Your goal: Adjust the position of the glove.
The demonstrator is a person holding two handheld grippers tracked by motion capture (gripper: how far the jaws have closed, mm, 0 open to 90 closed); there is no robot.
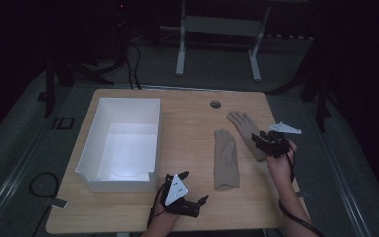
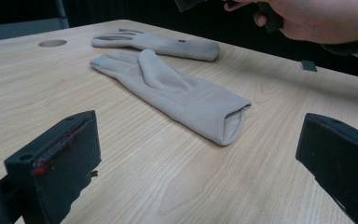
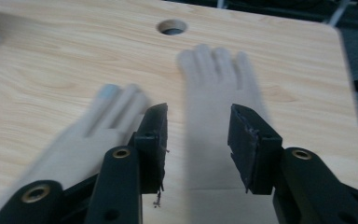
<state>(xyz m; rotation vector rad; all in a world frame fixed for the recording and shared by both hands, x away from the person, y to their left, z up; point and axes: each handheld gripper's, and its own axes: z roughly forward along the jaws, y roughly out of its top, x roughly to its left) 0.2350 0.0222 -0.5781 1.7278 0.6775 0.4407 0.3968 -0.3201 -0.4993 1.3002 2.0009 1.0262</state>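
- Two beige gloves [image 1: 226, 158] [image 1: 246, 131] lie flat, side by side, on the table's [image 1: 187, 133] right half.
- The right gripper [image 1: 268, 142] is above the farther glove, jaws apart.
- The left gripper [image 1: 193, 190] is near the front edge, jaws wide apart, holding nothing.
- A white box [image 1: 121, 143] stands at the left.

My table [image 1: 187, 133] is pale wood with fine grain and a smooth, faintly sheeny finish. The two gloves, the near glove [image 2: 177, 95] and the far glove [image 2: 168, 44], are soft matt beige cloth. My left gripper [image 2: 198, 154] has matt black pads. The bin [image 1: 121, 143] looks smooth, white and matt.
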